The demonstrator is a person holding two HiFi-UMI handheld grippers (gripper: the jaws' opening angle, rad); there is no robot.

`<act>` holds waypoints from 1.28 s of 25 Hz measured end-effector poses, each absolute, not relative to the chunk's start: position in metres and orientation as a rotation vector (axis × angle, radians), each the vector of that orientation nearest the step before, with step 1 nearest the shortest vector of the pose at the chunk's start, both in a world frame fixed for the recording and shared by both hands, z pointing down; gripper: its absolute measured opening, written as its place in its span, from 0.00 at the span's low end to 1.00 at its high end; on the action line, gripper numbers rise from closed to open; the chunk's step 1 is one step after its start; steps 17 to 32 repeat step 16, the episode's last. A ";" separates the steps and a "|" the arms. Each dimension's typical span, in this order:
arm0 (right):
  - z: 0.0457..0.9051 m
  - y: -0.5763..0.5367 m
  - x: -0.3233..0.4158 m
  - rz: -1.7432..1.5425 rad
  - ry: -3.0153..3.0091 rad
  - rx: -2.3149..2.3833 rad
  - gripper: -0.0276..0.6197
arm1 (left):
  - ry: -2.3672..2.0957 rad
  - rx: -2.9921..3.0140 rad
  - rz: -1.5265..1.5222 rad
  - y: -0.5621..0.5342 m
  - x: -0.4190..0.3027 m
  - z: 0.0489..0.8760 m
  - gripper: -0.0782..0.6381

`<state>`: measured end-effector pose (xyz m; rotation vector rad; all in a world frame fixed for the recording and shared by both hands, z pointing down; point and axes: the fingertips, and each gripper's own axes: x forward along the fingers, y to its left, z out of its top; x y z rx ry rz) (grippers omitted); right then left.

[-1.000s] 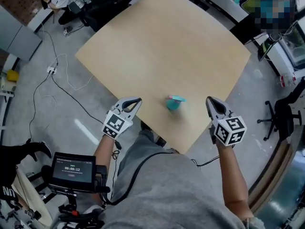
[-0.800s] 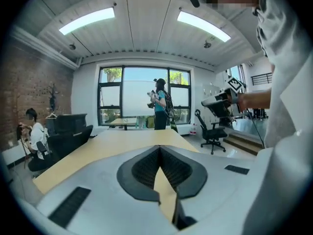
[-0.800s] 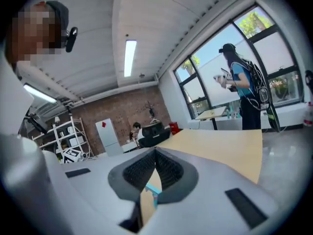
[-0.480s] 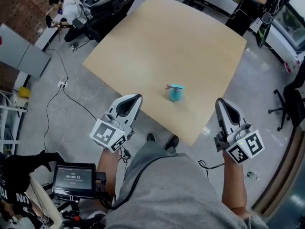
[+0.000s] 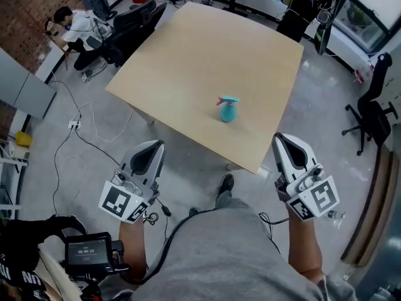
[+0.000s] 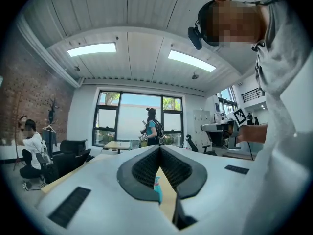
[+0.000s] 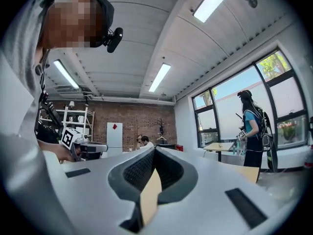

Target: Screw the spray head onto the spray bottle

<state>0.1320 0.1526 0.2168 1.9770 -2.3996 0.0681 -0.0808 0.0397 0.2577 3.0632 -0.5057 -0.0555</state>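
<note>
- The left tongs (image 5: 153,148) were pressed together and held nothing.
- The right tongs (image 5: 280,140) were pressed together too, and they were empty as well.
- Both tongs were out over the floor (image 5: 188,162), close to the person's body (image 5: 232,256), 1 on each side. They pointed level toward the bench (image 5: 207,49).
- Neither pair touched the bench or anything on it.
- The spray bottle (image 5: 227,113) was blue-green. It stood alone on the bench, close to the near edge and between the lines of the 2 tongs, but well apart from both.
- I think it stood there so that both tongs could reach it easily, 1 to hold it and 1 to turn the top.
- The bottle stood upright, so its long line ran up and down.
- The spray head (image 5: 229,99) seemed to sit on top of the bottle. Its long line lay flat, across the bottle.
- The nozzle seemed to point to the left side of the head view, but it was small and hard to make out.
- I could not tell if the head was screwed on tight or only resting there.
- With both tongs shut, empty and away from the bottle, no twisting was going on at this moment.
</note>
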 end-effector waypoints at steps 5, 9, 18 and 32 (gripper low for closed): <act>0.200 0.182 0.065 0.031 -2.397 1.974 0.05 | -0.544 3.019 -0.081 0.075 -0.156 0.258 0.12; 0.191 0.211 0.025 0.014 -2.380 1.942 0.05 | -0.552 3.006 -0.092 0.102 -0.195 0.254 0.12; 0.196 0.240 -0.012 0.019 -2.367 1.952 0.05 | -0.516 3.005 -0.094 0.128 -0.225 0.263 0.12; 0.196 0.240 -0.012 0.019 -2.367 1.952 0.05 | -0.516 3.005 -0.094 0.128 -0.225 0.263 0.12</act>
